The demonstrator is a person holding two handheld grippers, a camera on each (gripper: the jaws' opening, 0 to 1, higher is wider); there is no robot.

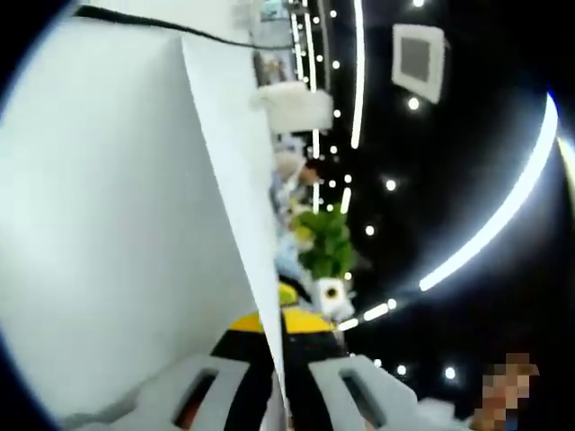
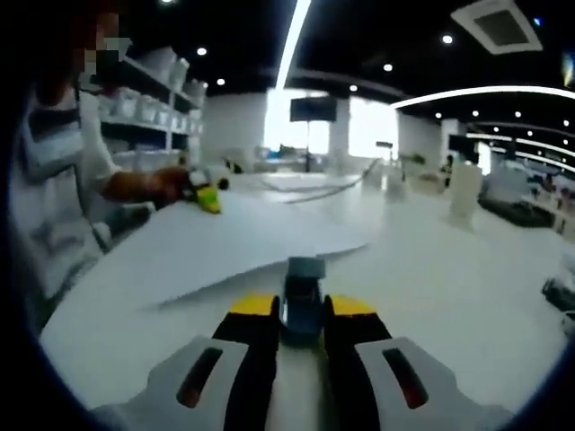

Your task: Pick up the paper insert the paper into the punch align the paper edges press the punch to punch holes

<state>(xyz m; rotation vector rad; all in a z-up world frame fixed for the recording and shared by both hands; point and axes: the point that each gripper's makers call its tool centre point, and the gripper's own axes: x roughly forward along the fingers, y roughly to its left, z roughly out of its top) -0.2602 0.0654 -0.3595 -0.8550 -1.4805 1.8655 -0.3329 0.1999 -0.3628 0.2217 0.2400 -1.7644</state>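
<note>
Midway: left gripper (image 1: 286, 395) clamping paper (image 1: 135, 224) edge, right gripper (image 2: 304, 346) gripping punch (image 2: 303, 301); paper inserting, aligning and pressing remaining.

No legible txt, labels, brand names, nos. or signs in either view. The paper (image 2: 243, 247) ahead of the right tool (image 2: 301, 337) is blank white on the side seen, and blank too where it runs up from the left tool (image 1: 280, 395) in the left gripper view. The shelf bins (image 2: 148, 99) far left of the right tool are too blurred to read. The screen (image 2: 313, 109) far ahead is too small to read.
</note>
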